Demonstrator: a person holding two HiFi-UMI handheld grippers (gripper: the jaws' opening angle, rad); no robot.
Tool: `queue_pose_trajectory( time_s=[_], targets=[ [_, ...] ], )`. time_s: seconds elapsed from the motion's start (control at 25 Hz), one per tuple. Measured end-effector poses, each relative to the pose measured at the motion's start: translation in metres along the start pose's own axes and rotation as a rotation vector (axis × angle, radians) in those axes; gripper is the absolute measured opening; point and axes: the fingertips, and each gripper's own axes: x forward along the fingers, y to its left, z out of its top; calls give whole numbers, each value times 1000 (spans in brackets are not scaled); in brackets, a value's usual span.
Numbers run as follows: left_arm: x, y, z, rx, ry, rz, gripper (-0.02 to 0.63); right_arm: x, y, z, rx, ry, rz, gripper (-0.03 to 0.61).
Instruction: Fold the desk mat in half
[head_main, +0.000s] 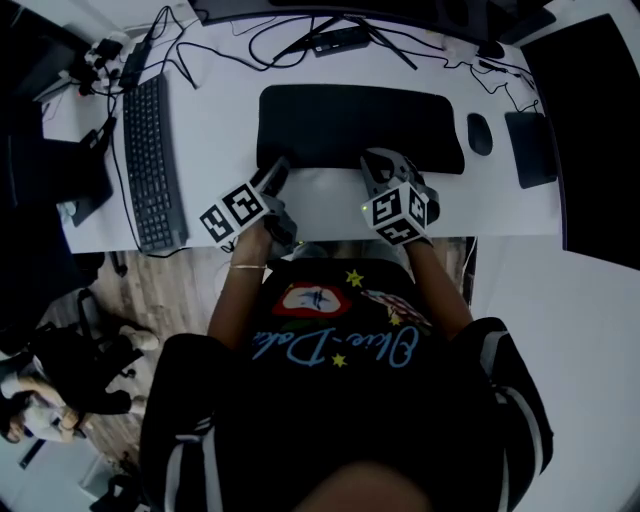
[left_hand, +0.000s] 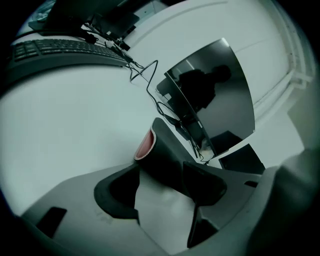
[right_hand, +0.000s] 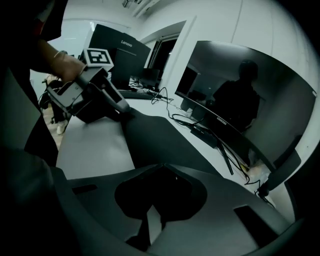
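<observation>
Head view: the desk mat (head_main: 360, 125) lies on the white desk (head_main: 220, 130), just right of the keyboard (head_main: 155, 165), with a long side turned toward the person. Both tongs are set on that near edge. The left tongs (head_main: 275, 182) are placed at the corner nearest the keyboard. The right tongs (head_main: 378, 165) are placed farther from the keyboard, about mid-edge.

Left gripper view: the jaws are held wide. The mat corner is curled up between them and its pinkish underside is shown. No pad is pressed on it.

Right gripper view: the jaws are brought together. The thin mat edge appears pinched at the tips and raised off the desk.

Judgement: two spaced holds on one long edge are wanted, so that the edge can be carried level over to the far edge. The left hold is judged not yet made. If the mat is lifted from one side only, the fold would likely be skewed.
</observation>
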Motion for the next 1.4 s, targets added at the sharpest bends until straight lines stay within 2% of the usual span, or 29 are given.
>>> queue_pose_trajectory(
  time_s=[0.12,0.28,0.36,0.4,0.44,0.6,0.76,0.84,1.12,1.4],
  targets=[
    [3,3,2,-51,-38,24,250,10,13,-12,-87,60,63,0],
    [5,7,5,-115,-76,39,214,19,23,-21,-156,110,120,-2],
    [2,4,9,-121,-110,13,154,20,25,-21,-174,119,137,-2],
    [1,0,13,-116,-132,-8,87,20,25,-20,-177,115,143,-2],
    [-1,-5,16,-107,-150,-27,51,21,25,-20,-171,106,148,-2],
    [-8,-40,29,-11,-191,-78,36,14,18,-14,-67,15,155,0],
    [-12,-89,41,115,-220,-149,35,-22,-34,-5,210,-147,40,0],
    [-11,-114,41,187,-228,-170,35,-46,-64,-14,309,-184,-19,0],
    [2,-191,25,351,-240,-239,35,-116,-135,-78,430,-173,-188,0],
    [38,-254,-13,488,-208,-270,35,-164,-155,-103,482,-230,-206,0]
  ],
)
